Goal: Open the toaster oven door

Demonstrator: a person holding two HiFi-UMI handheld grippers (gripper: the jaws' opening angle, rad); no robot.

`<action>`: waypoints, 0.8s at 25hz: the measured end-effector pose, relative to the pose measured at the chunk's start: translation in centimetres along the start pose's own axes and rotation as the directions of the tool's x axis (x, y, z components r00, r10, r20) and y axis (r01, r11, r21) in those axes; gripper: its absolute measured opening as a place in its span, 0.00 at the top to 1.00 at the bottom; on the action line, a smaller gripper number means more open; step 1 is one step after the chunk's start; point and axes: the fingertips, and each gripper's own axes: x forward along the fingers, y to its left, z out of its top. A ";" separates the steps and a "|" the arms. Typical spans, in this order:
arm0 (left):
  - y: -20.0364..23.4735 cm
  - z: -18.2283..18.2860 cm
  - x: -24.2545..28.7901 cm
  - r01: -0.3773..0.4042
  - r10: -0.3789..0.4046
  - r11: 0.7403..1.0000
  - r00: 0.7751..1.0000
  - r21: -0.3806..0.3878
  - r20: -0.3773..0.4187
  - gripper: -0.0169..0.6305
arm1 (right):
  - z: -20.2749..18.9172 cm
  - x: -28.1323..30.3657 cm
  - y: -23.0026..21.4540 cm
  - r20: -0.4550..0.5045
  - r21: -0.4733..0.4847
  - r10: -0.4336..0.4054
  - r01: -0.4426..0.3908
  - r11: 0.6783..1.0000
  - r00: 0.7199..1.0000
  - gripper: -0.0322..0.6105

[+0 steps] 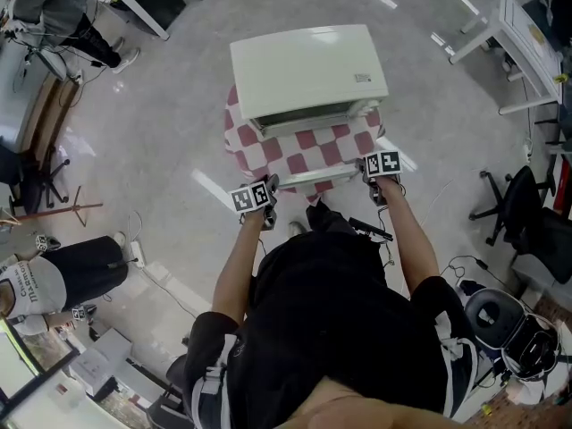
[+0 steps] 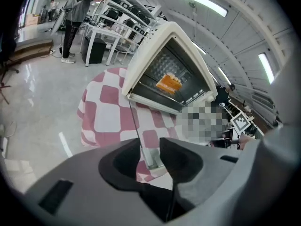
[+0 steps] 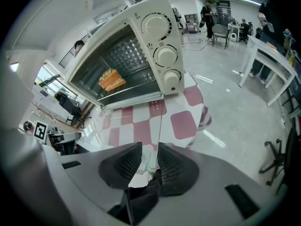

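Observation:
A cream toaster oven [image 1: 308,65] stands on a small table under a red-and-white checked cloth [image 1: 241,146]. Its glass door [image 1: 313,146] lies open and flat toward me, with the pale handle bar [image 1: 326,177] along its near edge. My left gripper [image 1: 268,186] grips the handle's left end, and the bar [image 2: 151,155] sits between its jaws [image 2: 149,153]. On the handle's right end [image 3: 150,157] my right gripper [image 3: 149,160] is shut, seen from above [image 1: 375,179]. An orange piece of food [image 3: 112,80] lies on the rack inside. Three knobs [image 3: 165,55] line the oven's right side.
The table is narrow, with bare grey floor on all sides. A seated person [image 1: 45,275] is at the left and a black office chair [image 1: 527,213] at the right. White desks [image 1: 509,34] stand at the back right, and another person [image 2: 77,13] stands by far desks.

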 end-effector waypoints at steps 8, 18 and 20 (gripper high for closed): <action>1.6 -2.2 1.8 -0.084 0.086 0.995 0.995 0.050 -0.054 0.78 | -1.9 2.5 -1.1 -0.050 -0.066 -0.089 0.086 0.994 0.995 0.76; 2.9 -3.7 3.5 -0.145 0.153 0.986 0.983 0.085 -0.103 0.79 | -3.2 4.6 -2.1 -0.085 -0.172 -0.202 0.185 0.967 0.976 0.78; 3.2 -3.8 3.7 -0.154 0.162 0.984 0.981 0.086 -0.103 0.80 | -3.5 4.9 -2.3 -0.087 -0.192 -0.229 0.209 0.959 0.970 0.83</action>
